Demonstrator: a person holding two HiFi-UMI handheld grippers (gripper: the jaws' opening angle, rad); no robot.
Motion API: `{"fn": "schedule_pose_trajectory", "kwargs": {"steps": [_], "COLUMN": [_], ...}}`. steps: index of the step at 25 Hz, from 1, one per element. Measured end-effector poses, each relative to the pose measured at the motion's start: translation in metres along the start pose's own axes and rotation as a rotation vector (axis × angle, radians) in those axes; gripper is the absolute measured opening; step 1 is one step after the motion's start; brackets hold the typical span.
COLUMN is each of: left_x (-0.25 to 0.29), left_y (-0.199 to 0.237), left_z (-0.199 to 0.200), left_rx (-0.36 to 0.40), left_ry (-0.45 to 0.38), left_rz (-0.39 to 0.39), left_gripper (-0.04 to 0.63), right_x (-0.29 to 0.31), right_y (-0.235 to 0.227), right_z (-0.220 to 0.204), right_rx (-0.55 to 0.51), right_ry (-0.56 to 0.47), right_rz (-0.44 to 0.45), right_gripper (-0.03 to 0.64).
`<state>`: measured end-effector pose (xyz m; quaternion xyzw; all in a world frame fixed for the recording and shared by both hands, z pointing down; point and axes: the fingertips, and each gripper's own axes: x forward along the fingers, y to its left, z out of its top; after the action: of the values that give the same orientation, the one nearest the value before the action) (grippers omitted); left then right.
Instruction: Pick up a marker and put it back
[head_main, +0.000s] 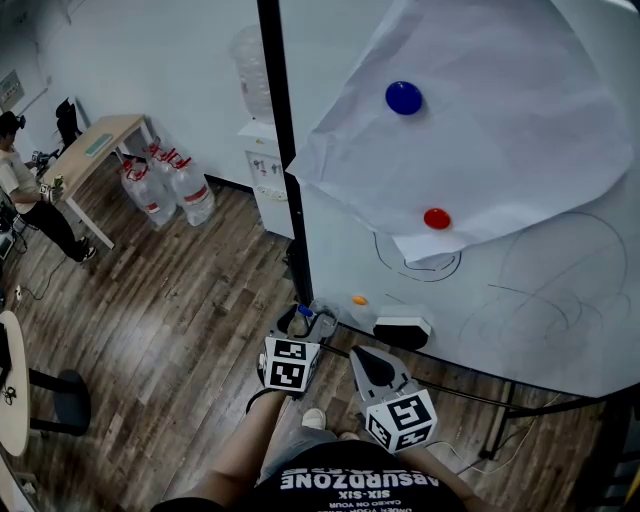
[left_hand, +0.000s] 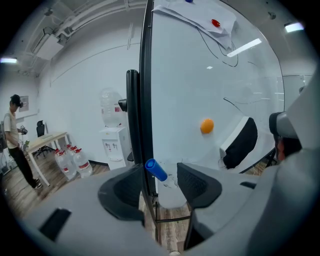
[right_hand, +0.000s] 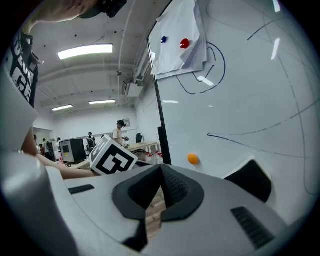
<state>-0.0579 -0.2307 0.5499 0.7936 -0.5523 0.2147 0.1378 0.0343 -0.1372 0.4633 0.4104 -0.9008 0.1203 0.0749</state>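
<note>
Far left: a person (head_main: 22, 190) stands by a table (head_main: 100, 140), with water bottles (head_main: 170, 185) beside it, all well apart from the tongs across the wooden floor (head_main: 170, 320).
Marker: its blue cap (left_hand: 156, 170) sticks up tilted from a pale holder (left_hand: 171, 194) at the whiteboard's (head_main: 520, 300) lower left corner, just beside the black post (head_main: 283, 150).
Left tongs (left_hand: 160, 181): spread wide, one jaw on each side of the marker, with neither pad pressing on it.
Right tongs (right_hand: 161, 172): closed together with nothing between them, aimed at the board below the orange magnet (right_hand: 193, 159).
Head view only: the paper sheet (head_main: 480, 130) with its blue magnet (head_main: 403, 97) and red magnet (head_main: 436, 218).
Left gripper view only: the gap around the cap.
Edges: the post is close to the left jaw, and the eraser (head_main: 402, 328) sits near on the right.
</note>
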Motion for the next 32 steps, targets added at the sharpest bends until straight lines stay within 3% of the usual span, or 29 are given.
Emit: {"fn": "schedule_pose_trajectory", "kwargs": {"steps": [14, 25, 27, 30, 32], "left_x": [-0.060, -0.102, -0.107, -0.114, -0.116], "left_y": [-0.019, -0.038, -0.040, -0.046, -0.050], "left_z": [0.048, 0.058, 0.056, 0.054, 0.052], "left_rx": [-0.037, -0.072, -0.077, -0.098, -0.114], "left_ry": [-0.167, -0.250, -0.254, -0.269, -0.270], "left_rz": [-0.008, -0.021, -0.027, -0.048, -0.065], "left_gripper": [0.198, 0.193, 0.167, 0.009, 0.008], "right_x": [-0.016, -0.024, -0.025, -0.027, -0.027], "right_y": [0.008, 0.023, 0.024, 0.026, 0.028], "right_z": [0.002, 0.001, 0.000, -0.001, -0.001], "right_rx": [-0.010, -0.020, -0.021, -0.024, -0.026], "right_ry": [-0.014, -0.023, -0.021, -0.020, -0.021], "right_rz": [0.010, 0.040, 0.043, 0.043, 0.044], "right_gripper": [-0.003, -0.003, -0.003, -0.003, -0.003]}}
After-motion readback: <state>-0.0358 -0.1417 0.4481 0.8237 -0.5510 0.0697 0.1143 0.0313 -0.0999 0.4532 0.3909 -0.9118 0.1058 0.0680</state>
